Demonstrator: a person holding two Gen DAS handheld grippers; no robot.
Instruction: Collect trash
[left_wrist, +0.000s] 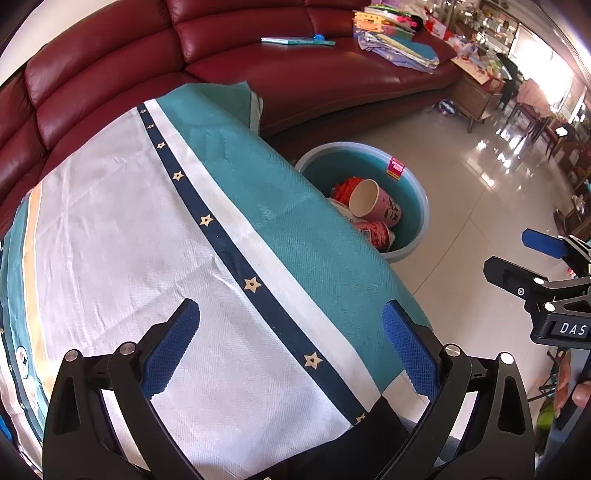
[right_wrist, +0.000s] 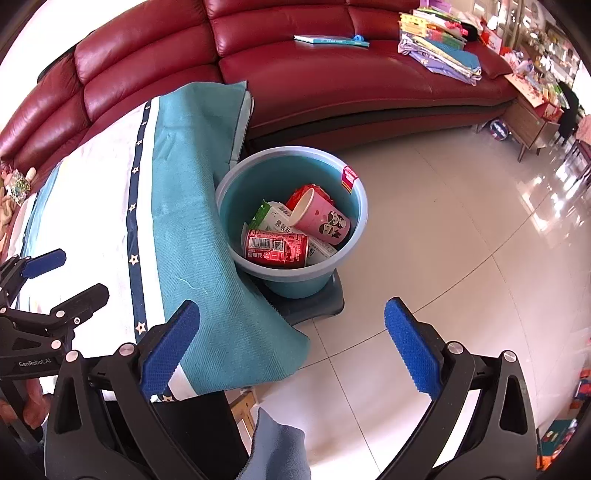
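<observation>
**Teal bucket holding the collected trash, both tools empty**

Teal plastic is forming the bucket (right_wrist: 291, 206), which is standing on the tiled floor (right_wrist: 424, 229) just beside the cloth-covered tabletop (left_wrist: 147, 240). Inside it are lying a pink paper cup (right_wrist: 321, 219), a red can (right_wrist: 275, 248), a white and green carton (right_wrist: 275, 218) and a red wrapper (right_wrist: 308, 192). The left tool (left_wrist: 291, 347) is hovering over the striped cloth with its blue pads spread wide, holding nothing. The right tool (right_wrist: 291, 347) is hanging over the tabletop's edge and the floor, also wide and empty. No loose trash is showing on the visible cloth, so collecting is looking finished or close to it. Any next move would be calling for a search of the parts out of view.
</observation>
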